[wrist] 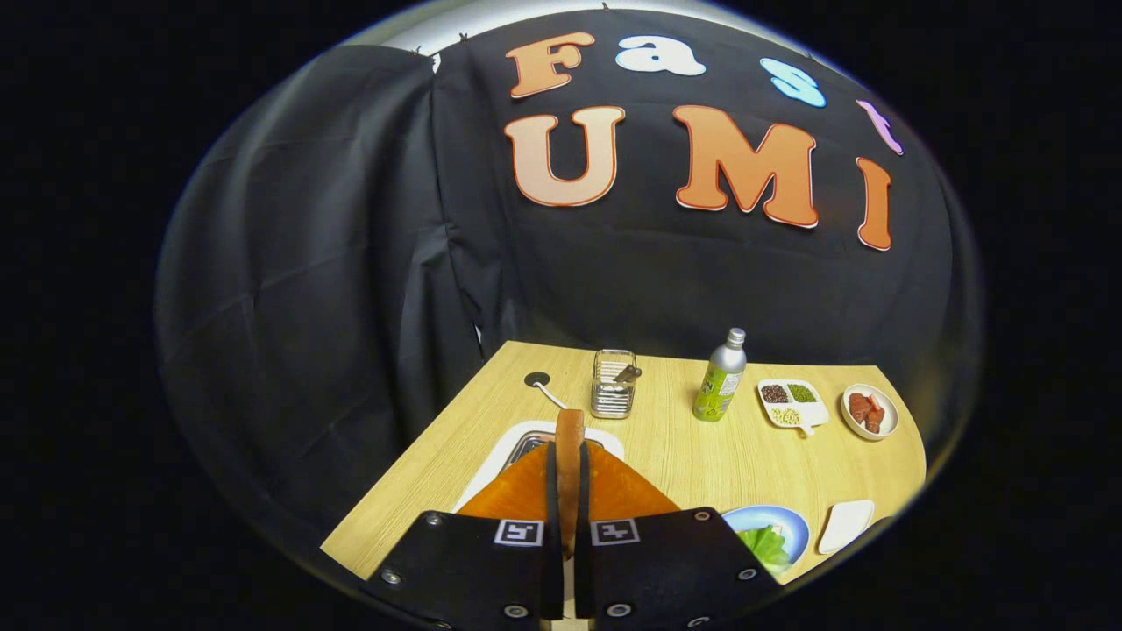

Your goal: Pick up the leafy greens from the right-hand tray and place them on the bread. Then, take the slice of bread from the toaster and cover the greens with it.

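Note:
My gripper [569, 464] is shut on a slice of bread [570, 428], which stands edge-on between the two orange fingers [517, 495] and sticks out past their tips. Just under and beyond the fingers lies the white toaster [507, 451] with its metal slot facing up. To the right of the fingers a blue plate [793, 519] carries the leafy greens [766, 548]; the gripper body hides part of it, and I cannot tell what lies under the greens. Further right sits a small white tray [846, 524].
Across the back of the wooden table [701, 456] stand a wire basket [614, 383], a green bottle [720, 379], a divided dish of beans [791, 403] and a bowl of red pieces [869, 411]. A cable runs from a hole [536, 379] toward the toaster.

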`<state>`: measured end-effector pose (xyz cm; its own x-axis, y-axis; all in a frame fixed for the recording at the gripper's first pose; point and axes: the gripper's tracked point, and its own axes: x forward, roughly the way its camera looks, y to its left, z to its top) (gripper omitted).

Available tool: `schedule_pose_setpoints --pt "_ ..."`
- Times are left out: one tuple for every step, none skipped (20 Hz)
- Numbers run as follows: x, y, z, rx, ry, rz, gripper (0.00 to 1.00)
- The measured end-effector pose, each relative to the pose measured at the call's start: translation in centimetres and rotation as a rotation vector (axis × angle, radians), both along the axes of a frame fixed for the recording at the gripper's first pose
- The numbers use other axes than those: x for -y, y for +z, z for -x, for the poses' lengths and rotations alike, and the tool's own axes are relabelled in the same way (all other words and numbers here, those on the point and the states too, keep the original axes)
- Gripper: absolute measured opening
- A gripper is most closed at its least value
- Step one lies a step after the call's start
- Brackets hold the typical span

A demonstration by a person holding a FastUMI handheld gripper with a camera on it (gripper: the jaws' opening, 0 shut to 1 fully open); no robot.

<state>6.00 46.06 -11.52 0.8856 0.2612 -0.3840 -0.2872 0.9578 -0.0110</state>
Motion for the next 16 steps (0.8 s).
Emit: schedule_pose_setpoints --pt "0.0 0.6 0.1 0.010 0.003 -0.007 0.05" --pt "0.2 1.2 0.1 0.020 0.004 -0.014 0.05" --pt "0.2 1.9 0.2 0.028 0.008 -0.020 0.05" --pt "0.4 2.6 0.3 0.040 0.010 -0.026 0.05" --pt "0.6 3.1 0.4 0.048 0.012 -0.027 0.06" --pt "0.9 3.4 0.5 0.056 0.014 -0.030 0.05" --pt "1.2 3.8 0.5 0.062 0.015 -0.034 0.05" --pt "1.7 4.0 0.6 0.065 0.013 -0.037 0.05" --pt "2.2 4.1 0.6 0.067 0.010 -0.038 0.05" --pt "2.8 4.2 0.7 0.070 0.006 -0.039 0.05" --pt "3.4 4.2 0.7 0.069 0.000 -0.037 0.05" --pt "4.2 3.9 0.8 0.065 -0.006 -0.035 0.05" --pt "4.9 3.8 0.8 0.064 -0.014 -0.034 0.05" --pt "5.8 3.6 0.8 0.065 -0.022 -0.030 0.05" --pt "6.6 3.5 0.8 0.064 -0.028 -0.026 0.05" --pt "7.3 3.3 1.0 0.060 -0.034 -0.025 0.05"
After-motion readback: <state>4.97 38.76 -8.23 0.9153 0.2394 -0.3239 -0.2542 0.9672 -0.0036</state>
